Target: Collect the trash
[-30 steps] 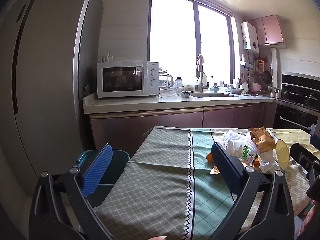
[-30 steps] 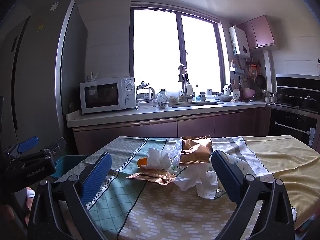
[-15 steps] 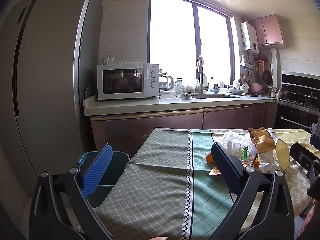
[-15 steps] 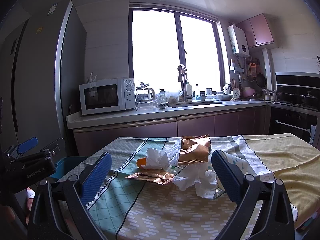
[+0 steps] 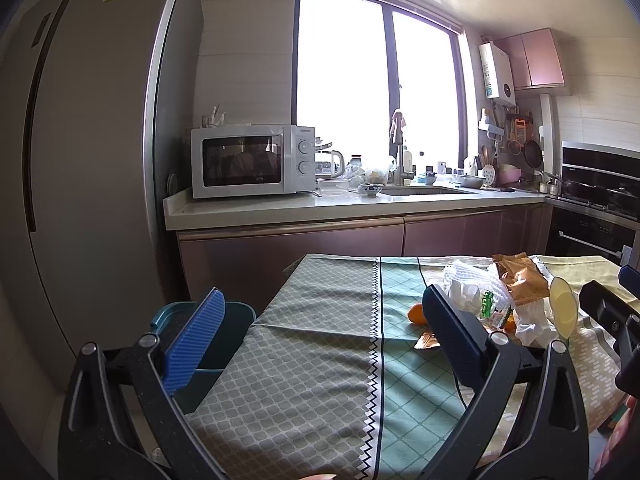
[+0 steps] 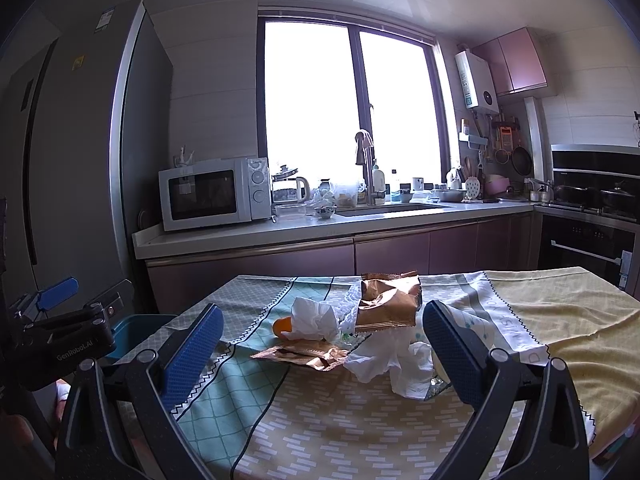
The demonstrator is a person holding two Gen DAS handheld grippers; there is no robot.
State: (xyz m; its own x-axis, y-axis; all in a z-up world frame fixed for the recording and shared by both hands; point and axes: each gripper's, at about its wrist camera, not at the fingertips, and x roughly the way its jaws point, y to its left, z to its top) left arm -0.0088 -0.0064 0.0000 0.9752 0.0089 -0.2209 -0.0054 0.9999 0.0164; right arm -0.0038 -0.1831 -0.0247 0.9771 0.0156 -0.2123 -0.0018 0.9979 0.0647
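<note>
Kitchen, bright window at upper centre of both views; patterned cloth covers the table (image 6: 320, 412) in the lower half.

Right gripper (image 6: 320, 340): blue-padded fingers (image 6: 192, 350) spread wide, grasping nothing, held low above the cloth. Framed between them, mid-frame, the trash pile: a crumpled white tissue (image 6: 314, 318), a bronze foil snack bag (image 6: 390, 300) propped upright behind it, a flat torn foil wrapper (image 6: 304, 354) lying in front, a second wad of white tissue (image 6: 392, 364) to the right, touching the wrapper. An orange peel or fruit (image 6: 282, 326) peeks out at the tissue's left edge; cannot tell which.

Left gripper (image 5: 320, 328): fingers (image 5: 196, 338) likewise released and empty, over the grey-green end of the cloth. Same pile sits at right of this frame, partly behind the right-hand finger.

Teal bin (image 5: 236, 332) stands on the floor just beside the table's edge, lower left. Further out: white microwave (image 5: 252, 160) on the counter, tall grey refrigerator (image 5: 80, 140) filling the left.
</note>
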